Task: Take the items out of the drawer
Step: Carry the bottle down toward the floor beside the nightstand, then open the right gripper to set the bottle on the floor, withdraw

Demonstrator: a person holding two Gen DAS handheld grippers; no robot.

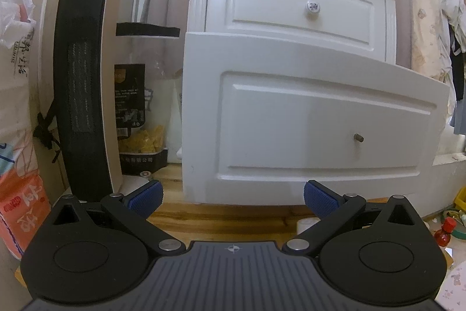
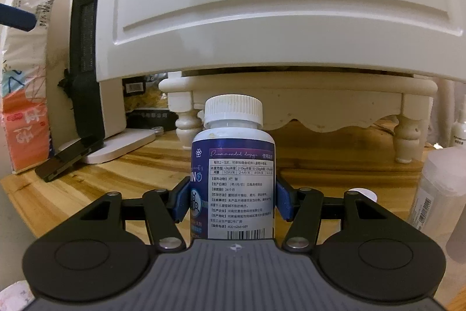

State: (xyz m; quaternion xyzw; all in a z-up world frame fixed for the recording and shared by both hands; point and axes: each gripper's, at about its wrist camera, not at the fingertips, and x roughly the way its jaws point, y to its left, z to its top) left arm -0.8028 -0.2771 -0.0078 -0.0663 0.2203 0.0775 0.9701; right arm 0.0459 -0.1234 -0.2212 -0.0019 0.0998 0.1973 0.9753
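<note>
The left tool (image 1: 233,198) hangs wide and empty before the pulled-out lower drawer (image 1: 314,121), while the right tool (image 2: 233,201) clamps a white-capped supplement bottle (image 2: 233,162) upright low over the wooden floor (image 2: 122,177), so setting down likely remains.

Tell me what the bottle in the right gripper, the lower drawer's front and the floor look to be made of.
Bottle: likely plastic, with a ribbed white cap and glossy printed label.
Lower drawer front: probably painted wood or board; smooth white satin finish, moulded panel edges.
Floor: wood or wood-look laminate; grain streaks under a light sheen.
</note>
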